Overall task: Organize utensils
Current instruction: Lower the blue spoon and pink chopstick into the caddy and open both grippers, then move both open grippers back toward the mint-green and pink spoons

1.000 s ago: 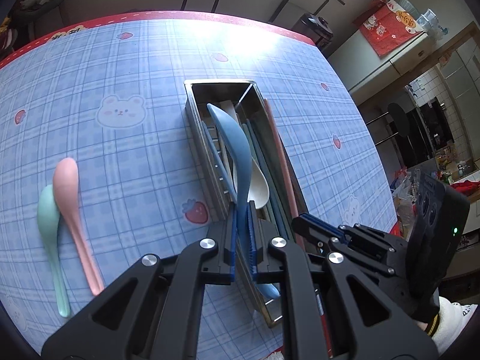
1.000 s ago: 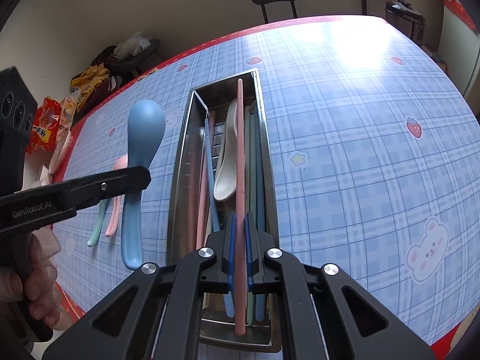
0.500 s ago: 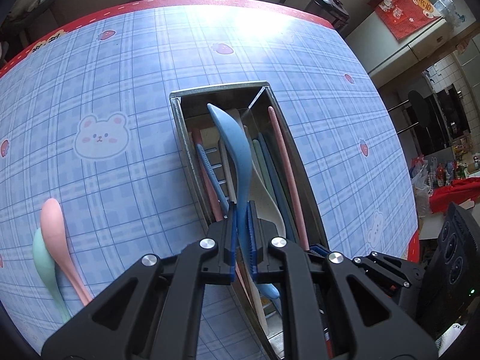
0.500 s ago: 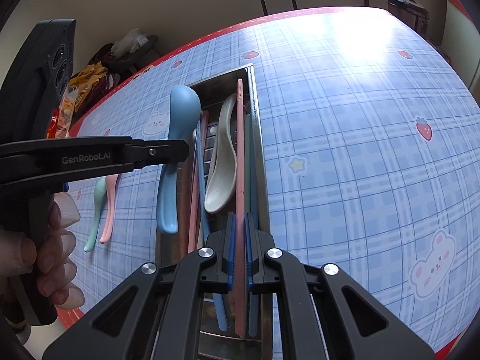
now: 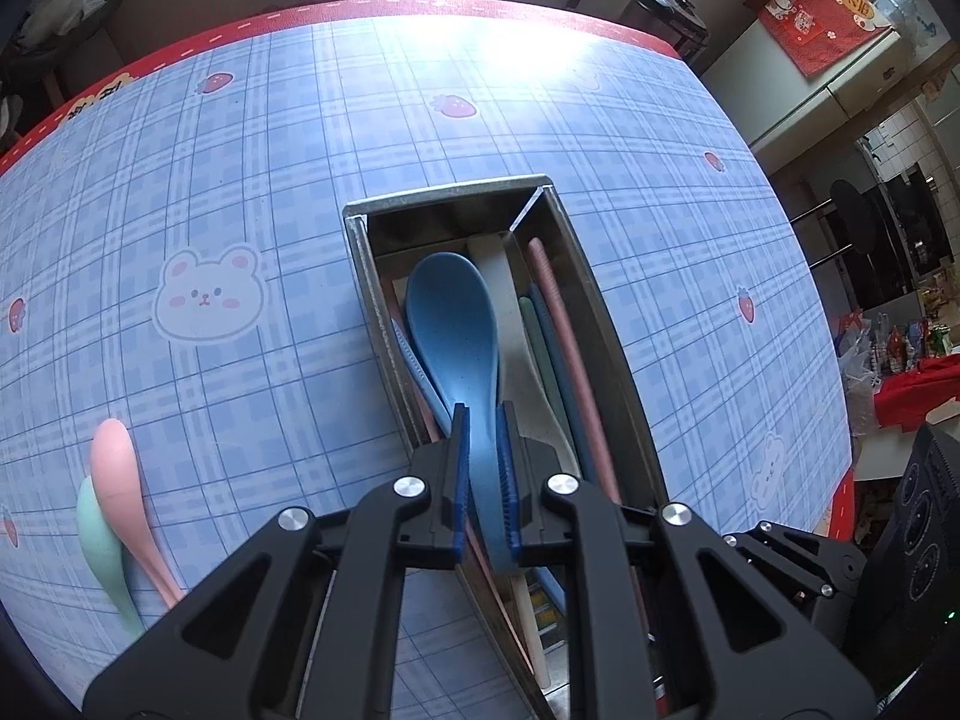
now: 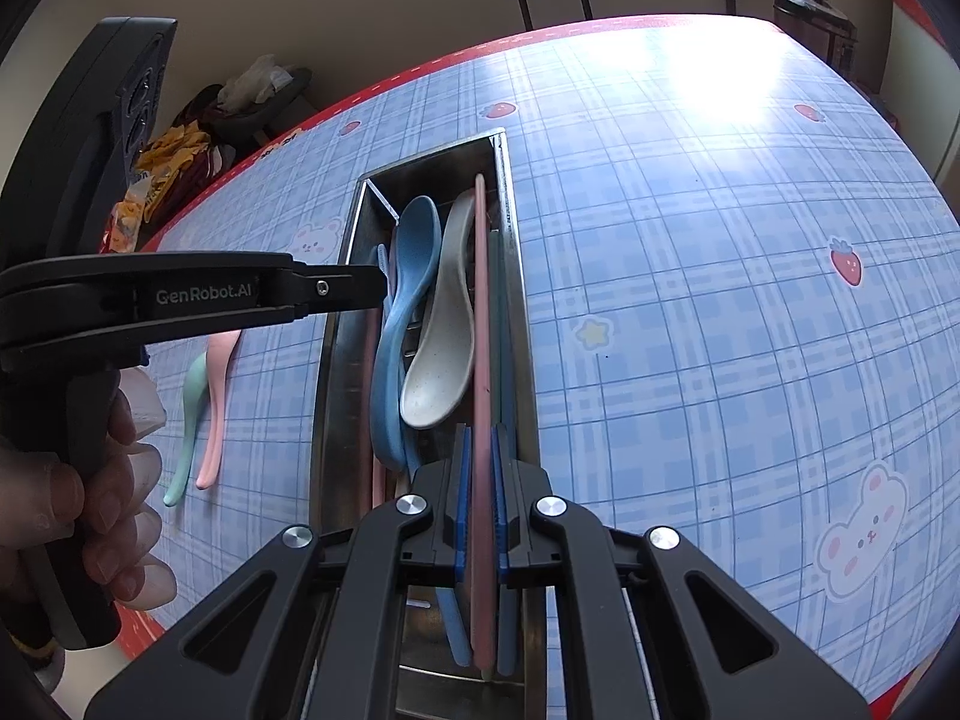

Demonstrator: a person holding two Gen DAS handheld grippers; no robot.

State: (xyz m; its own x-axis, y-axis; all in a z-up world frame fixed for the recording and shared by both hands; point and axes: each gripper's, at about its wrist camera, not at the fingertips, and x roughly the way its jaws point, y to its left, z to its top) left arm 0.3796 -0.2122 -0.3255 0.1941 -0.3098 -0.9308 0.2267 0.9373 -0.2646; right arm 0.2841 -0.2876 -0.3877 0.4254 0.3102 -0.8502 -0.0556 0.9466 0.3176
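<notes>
The matte blue spoon [image 5: 451, 324] lies bowl-up in the steel tray [image 5: 606, 324] over a cream spoon [image 6: 441, 354]; the left tongs [image 5: 483, 468], just easing open, flank its handle. The right tongs [image 6: 480, 492] clamp a pink chopstick [image 6: 480, 300].

The narrow stainless-steel utensil tray [image 5: 606, 324] is crowded with spoons and chopsticks, leaving little room inside. Left of it, a pink plastic spoon [image 5: 123, 480] and mint-green plastic spoon [image 5: 96, 540] lie together on the blue plaid worktop [image 6: 720, 240], whose right side lies open.
</notes>
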